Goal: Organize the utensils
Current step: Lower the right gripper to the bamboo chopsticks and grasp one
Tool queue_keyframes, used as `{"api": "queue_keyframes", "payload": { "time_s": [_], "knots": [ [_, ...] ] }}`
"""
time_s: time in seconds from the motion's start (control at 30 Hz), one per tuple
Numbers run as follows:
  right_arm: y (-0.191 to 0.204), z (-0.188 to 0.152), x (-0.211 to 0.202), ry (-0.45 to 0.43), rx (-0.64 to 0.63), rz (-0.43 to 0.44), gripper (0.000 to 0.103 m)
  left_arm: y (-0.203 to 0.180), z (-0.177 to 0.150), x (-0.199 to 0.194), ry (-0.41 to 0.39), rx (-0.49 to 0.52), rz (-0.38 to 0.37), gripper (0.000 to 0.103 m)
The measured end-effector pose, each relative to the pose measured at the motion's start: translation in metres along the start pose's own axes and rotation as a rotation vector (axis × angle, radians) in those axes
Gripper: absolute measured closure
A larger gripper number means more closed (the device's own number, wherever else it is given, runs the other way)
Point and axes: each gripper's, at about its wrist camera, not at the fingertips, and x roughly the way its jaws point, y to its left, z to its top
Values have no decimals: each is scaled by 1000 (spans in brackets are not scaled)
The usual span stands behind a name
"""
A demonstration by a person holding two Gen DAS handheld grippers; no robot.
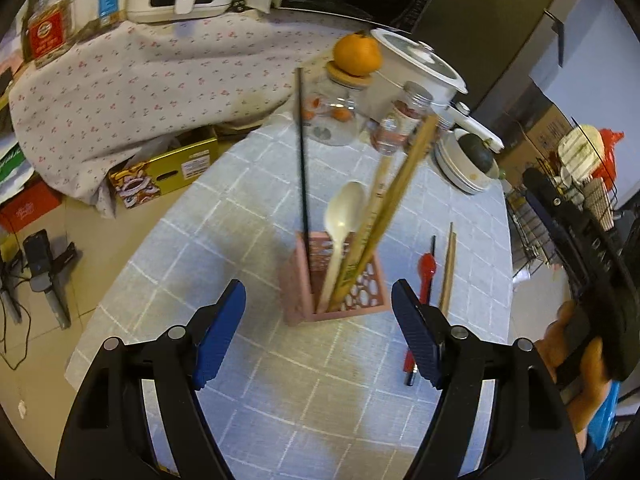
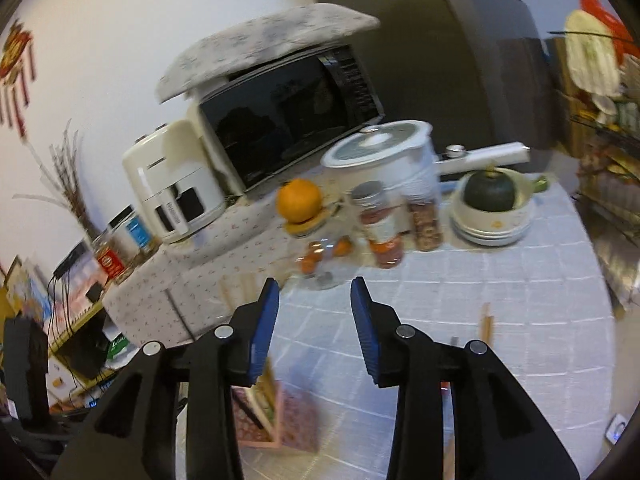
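Observation:
A pink perforated holder (image 1: 344, 312) stands on the checked tablecloth. It holds a white spoon (image 1: 342, 216), a pair of wooden chopsticks (image 1: 396, 188) and a black chopstick (image 1: 302, 160). My left gripper (image 1: 320, 292) hangs open just before and above it, with a finger on either side. To its right, a red spoon (image 1: 426, 270) and a wooden chopstick (image 1: 448, 268) lie flat on the cloth. My right gripper (image 2: 315, 284) is open with nothing between its fingers. The holder (image 2: 296, 420) shows blurred below it, and a wooden chopstick (image 2: 486, 322) lies ahead to the right.
At the table's far end stand a glass jar topped with an orange (image 1: 358, 54), spice jars (image 2: 380, 232), a white pot (image 2: 384, 152) and stacked bowls holding a dark squash (image 2: 488, 192). A wire dish rack (image 1: 580, 200) stands to the right. The table's left edge drops to a cluttered floor.

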Motion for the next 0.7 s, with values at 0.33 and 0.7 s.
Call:
{"api": "queue_keyframes", "payload": {
  "time_s": [0.33,0.7],
  "knots": [
    [-74,9,-6,179,134,-143,65,-72,-16,16,11,157,-39,33],
    [-157,-58,58,598,308,-245,73,-126,-38,73,148,228,-74,36]
  ]
}}
